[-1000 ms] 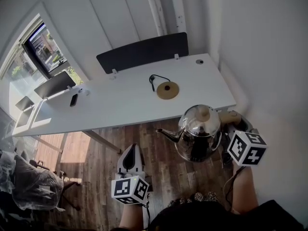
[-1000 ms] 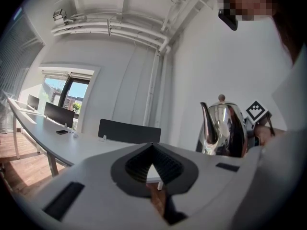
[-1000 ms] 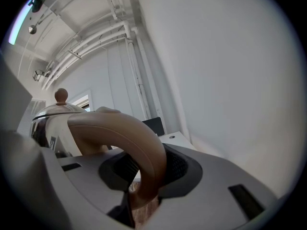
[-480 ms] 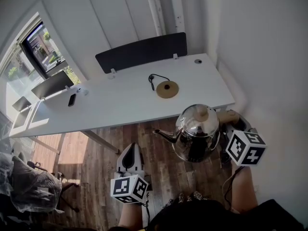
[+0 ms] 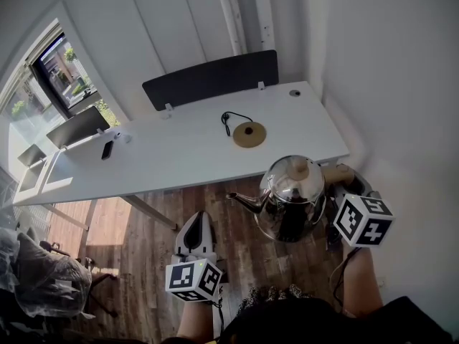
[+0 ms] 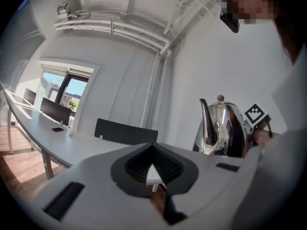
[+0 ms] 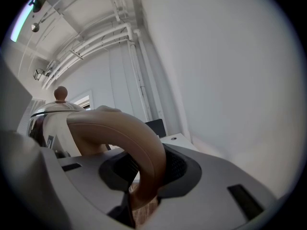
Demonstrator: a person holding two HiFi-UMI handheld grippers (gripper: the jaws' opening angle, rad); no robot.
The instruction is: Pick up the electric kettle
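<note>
Right gripper point(image 7: 146, 176) clamped on the tan handle point(image 7: 125, 133) of the electric kettle point(image 5: 290, 196) — kettle in the air, just off the near edge of the white desk point(image 5: 179, 156), above wooden floor point(image 5: 154, 221), round base point(image 5: 249, 133) well apart on the desk, left gripper point(image 6: 153, 171) jaws together — nothing between them.

An office: long white desks point(image 5: 179, 156) with dark divider screens point(image 5: 211, 77) beside a window point(image 5: 61, 67).
</note>
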